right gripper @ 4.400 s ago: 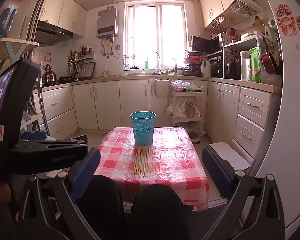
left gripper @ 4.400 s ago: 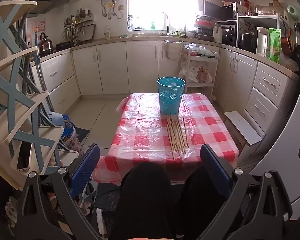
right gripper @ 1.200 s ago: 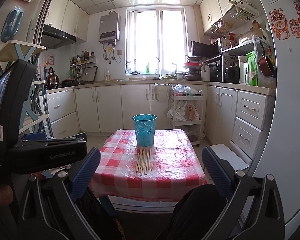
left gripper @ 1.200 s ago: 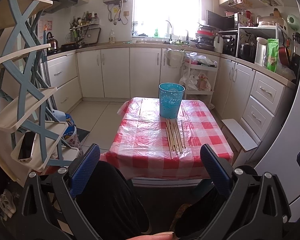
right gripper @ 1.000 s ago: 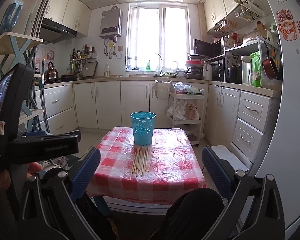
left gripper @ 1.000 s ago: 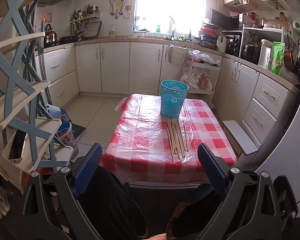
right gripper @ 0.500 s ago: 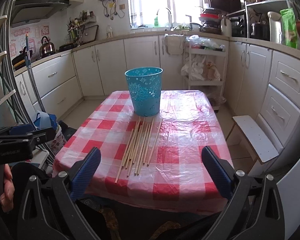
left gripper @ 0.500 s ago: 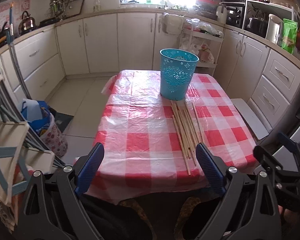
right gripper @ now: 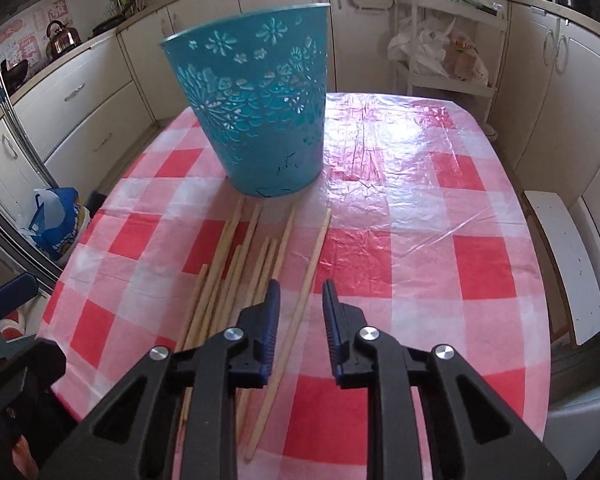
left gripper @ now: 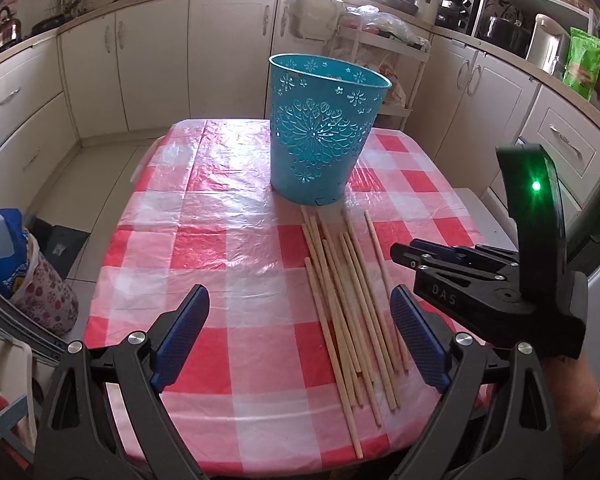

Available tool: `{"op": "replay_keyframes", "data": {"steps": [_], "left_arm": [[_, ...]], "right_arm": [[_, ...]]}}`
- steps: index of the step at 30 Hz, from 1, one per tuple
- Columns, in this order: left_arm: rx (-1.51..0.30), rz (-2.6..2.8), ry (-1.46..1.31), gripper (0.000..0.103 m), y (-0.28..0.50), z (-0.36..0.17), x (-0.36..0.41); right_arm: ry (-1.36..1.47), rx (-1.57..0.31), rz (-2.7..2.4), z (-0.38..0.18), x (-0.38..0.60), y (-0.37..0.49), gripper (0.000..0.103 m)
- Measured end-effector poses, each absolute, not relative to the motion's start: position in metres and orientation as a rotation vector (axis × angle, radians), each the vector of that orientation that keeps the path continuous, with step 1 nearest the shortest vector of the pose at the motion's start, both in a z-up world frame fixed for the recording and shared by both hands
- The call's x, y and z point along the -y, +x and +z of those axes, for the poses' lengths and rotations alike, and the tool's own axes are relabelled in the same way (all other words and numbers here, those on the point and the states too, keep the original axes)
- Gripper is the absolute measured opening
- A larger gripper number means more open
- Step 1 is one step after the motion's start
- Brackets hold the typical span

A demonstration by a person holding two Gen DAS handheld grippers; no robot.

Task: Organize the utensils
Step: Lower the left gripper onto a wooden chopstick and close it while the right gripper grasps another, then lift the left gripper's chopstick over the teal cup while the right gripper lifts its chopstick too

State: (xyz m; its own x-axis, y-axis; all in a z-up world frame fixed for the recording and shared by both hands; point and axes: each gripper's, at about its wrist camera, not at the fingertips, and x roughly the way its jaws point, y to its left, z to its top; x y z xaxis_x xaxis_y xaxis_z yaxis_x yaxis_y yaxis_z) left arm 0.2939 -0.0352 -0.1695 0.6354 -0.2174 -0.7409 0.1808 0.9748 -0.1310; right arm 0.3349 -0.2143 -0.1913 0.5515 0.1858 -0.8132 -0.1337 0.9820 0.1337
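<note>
Right claw (right gripper: 299, 300) narrowed but gripping nothing above outermost chopstick (right gripper: 296, 312), left claw (left gripper: 300, 334) spread wide over checked tabletop (left gripper: 204, 248), chopsticks (left gripper: 348, 304) flat beside upright teal bucket (left gripper: 324, 132), contents unseen.

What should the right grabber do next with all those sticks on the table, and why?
Probably lower the right gripper and close its jaws on the rightmost chopstick. The jaws are partly open and straddle that stick, which lies a little apart from the other chopsticks. None are in the blue bucket yet. The left gripper is wide open, holding nothing.
</note>
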Motion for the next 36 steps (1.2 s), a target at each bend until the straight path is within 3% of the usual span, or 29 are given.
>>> {"op": "replay_keyframes", "data": {"steps": [8,15,17,21,25,36], "left_arm": [[-0.904,-0.283,-0.052,0.073,0.344,-0.200,0.054],[-0.950,-0.305,-0.026,0.061,0.376,-0.220,0.066],[-0.969,-0.317,-0.006,0.054,0.383,-0.226,0.073],[-1.022,-0.365,-0.018,0.020,0.394,-0.243,0.076],[-1.021,-0.395,-0.039,0.008,0.396,-0.243,0.070],[-1.000,-0.426,-0.127,0.005,0.389,-0.219,0.044]], "right_arm": [[0.031,-1.059,0.202,-0.220,0.216,0.372,0.010],[0.043,-1.069,0.237,-0.219,0.229,0.374,0.006],[0.060,-1.062,0.243,-0.217,0.232,0.374,0.006],[0.075,-1.051,0.249,-0.214,0.236,0.372,0.006],[0.104,-1.043,0.251,-0.212,0.242,0.372,0.006],[0.213,-1.022,0.254,-0.205,0.258,0.371,0.006]]}}
